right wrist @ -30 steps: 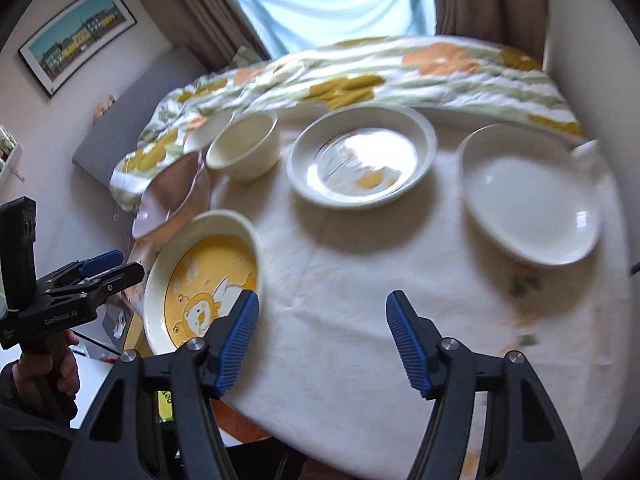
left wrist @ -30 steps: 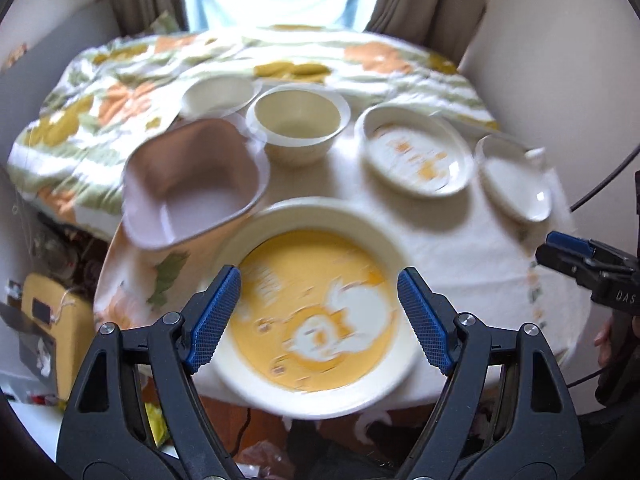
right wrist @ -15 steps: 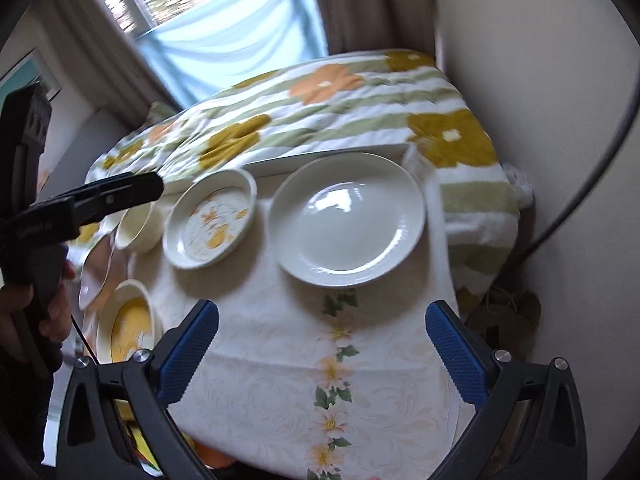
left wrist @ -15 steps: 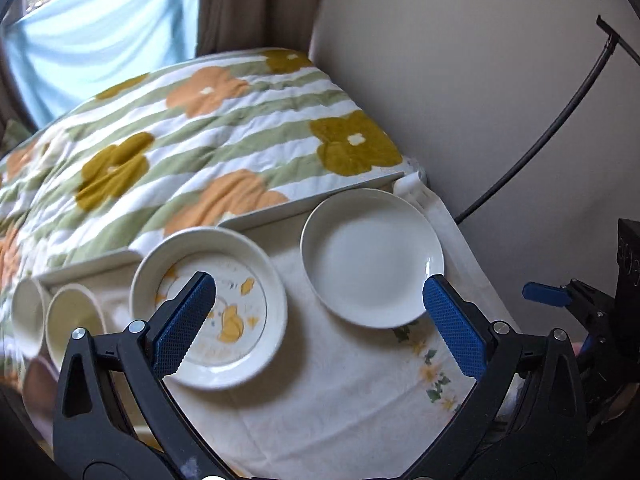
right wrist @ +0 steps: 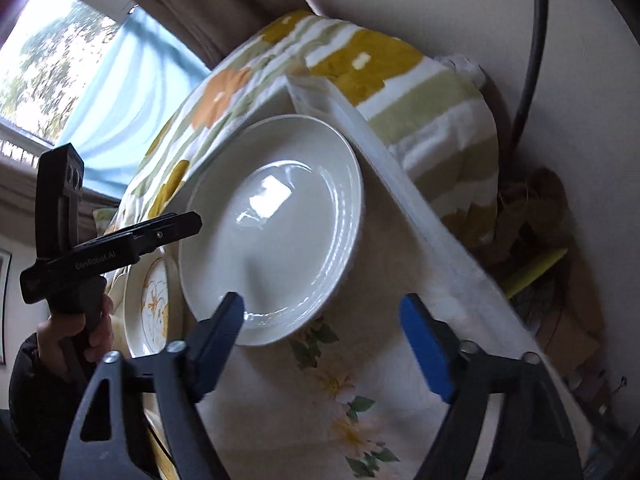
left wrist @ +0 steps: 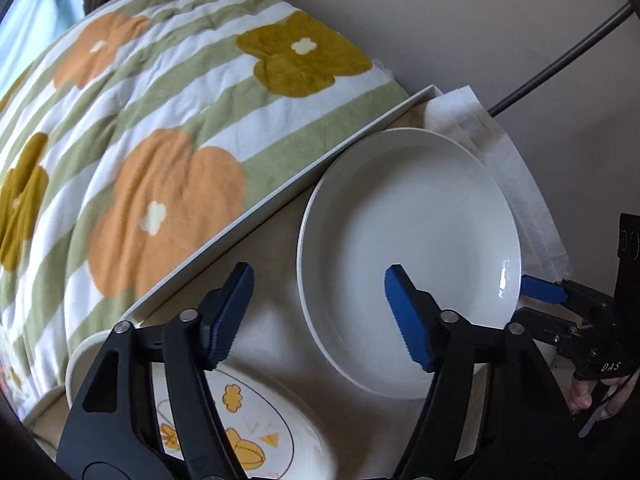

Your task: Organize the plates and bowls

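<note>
Within the last second both grippers have swung away from the yellow cartoon plate at the table's near-left end and closed in on the plain white plate (left wrist: pixel 408 256), which sits at the far right corner of the table beside the flowered blanket (left wrist: pixel 160 120). The left gripper (left wrist: pixel 320 316) is spread wide and empty, its right finger over the plate's 7 o'clock rim and its left finger over bare tablecloth (left wrist: pixel 272 264). The right gripper (right wrist: pixel 320 344) is likewise spread and empty, coming in at the plate's 6 o'clock edge. The patterned plate (left wrist: pixel 256 432) lies at 8 o'clock of the white one, almost touching. This likely means the white plate gets lifted first, probably for stacking.
</note>
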